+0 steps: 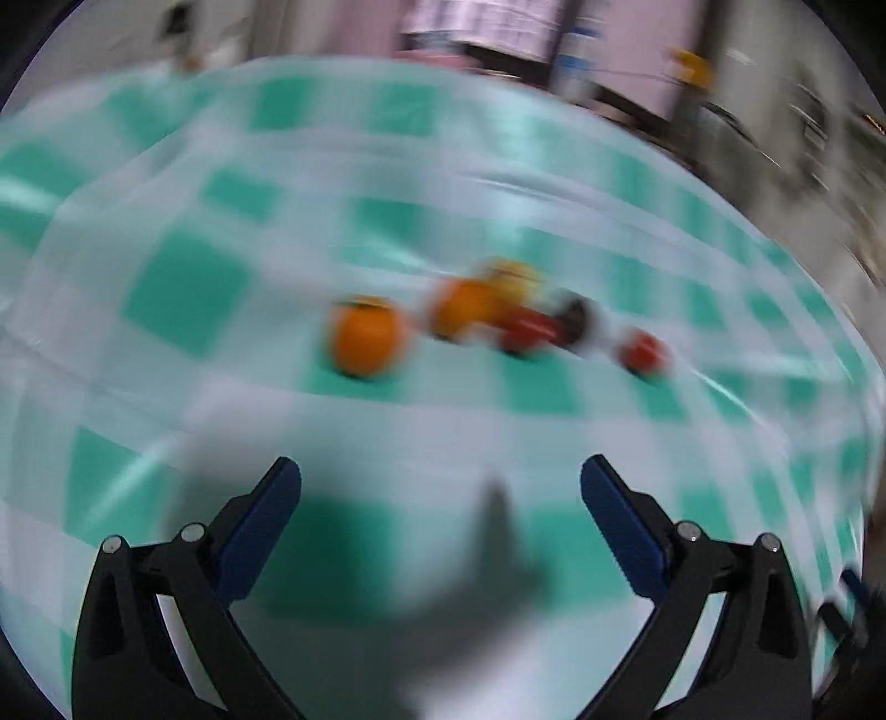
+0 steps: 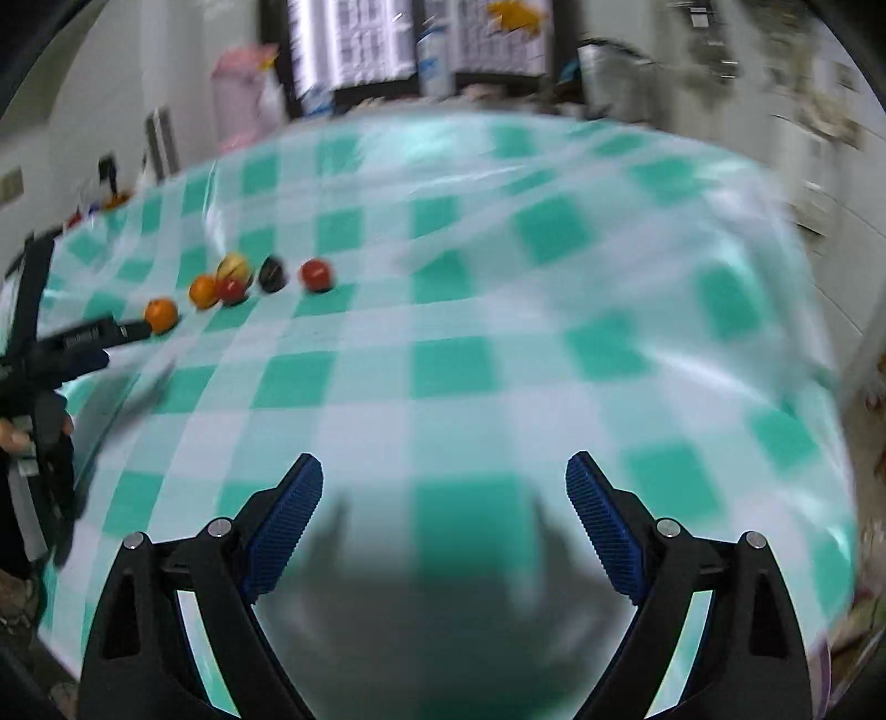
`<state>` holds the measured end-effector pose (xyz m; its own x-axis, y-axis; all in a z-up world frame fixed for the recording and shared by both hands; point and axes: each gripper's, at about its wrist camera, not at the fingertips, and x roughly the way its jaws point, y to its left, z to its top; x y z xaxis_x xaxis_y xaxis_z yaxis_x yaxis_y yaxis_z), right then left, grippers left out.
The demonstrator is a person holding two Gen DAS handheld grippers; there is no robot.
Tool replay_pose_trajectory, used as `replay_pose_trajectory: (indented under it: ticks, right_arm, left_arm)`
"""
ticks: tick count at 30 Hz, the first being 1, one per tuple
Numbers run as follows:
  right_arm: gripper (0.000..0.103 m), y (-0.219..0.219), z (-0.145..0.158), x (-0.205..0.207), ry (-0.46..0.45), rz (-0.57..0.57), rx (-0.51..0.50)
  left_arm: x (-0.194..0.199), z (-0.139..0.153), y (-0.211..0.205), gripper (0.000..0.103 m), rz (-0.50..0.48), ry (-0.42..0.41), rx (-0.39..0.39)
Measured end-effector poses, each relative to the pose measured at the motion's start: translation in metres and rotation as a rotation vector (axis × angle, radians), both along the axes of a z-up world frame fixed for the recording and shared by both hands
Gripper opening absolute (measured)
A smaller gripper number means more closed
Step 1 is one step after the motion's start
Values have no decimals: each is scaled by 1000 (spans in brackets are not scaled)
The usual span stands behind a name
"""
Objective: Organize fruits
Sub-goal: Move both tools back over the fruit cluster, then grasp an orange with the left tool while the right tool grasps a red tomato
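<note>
Several small fruits lie in a loose row on a green-and-white checked tablecloth [image 1: 183, 288]. In the left wrist view an orange fruit [image 1: 366, 339] is nearest, then a second orange one [image 1: 464, 310], a yellow one [image 1: 512, 277], a red one [image 1: 529, 330], a dark one [image 1: 576, 318] and another red one [image 1: 645, 350]. My left gripper [image 1: 440, 482] is open and empty, short of the fruits. My right gripper [image 2: 444, 479] is open and empty over bare cloth; the fruits [image 2: 238, 282] sit far to its upper left. Both views are motion-blurred.
The left gripper's body [image 2: 72, 343] shows at the left edge of the right wrist view, close to the nearest orange fruit [image 2: 160, 314]. The table edge curves along the right [image 2: 830, 387]. Room clutter and a window [image 2: 354, 39] lie behind.
</note>
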<state>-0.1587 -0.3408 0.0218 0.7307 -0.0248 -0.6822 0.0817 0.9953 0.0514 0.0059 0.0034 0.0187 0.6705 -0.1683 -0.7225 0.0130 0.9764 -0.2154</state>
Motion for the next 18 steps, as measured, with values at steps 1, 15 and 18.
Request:
replay_pose_trajectory:
  ticks: [1, 15, 18]
  right_arm:
    - [87, 11, -1, 19, 20, 14, 0]
    - [76, 92, -22, 252, 139, 183, -89]
    - [64, 97, -27, 273, 170, 218, -69]
  left_arm:
    - [7, -2, 13, 101, 33, 12, -21]
    - [10, -10, 32, 101, 19, 16, -129]
    - [9, -11, 34, 101, 18, 23, -139]
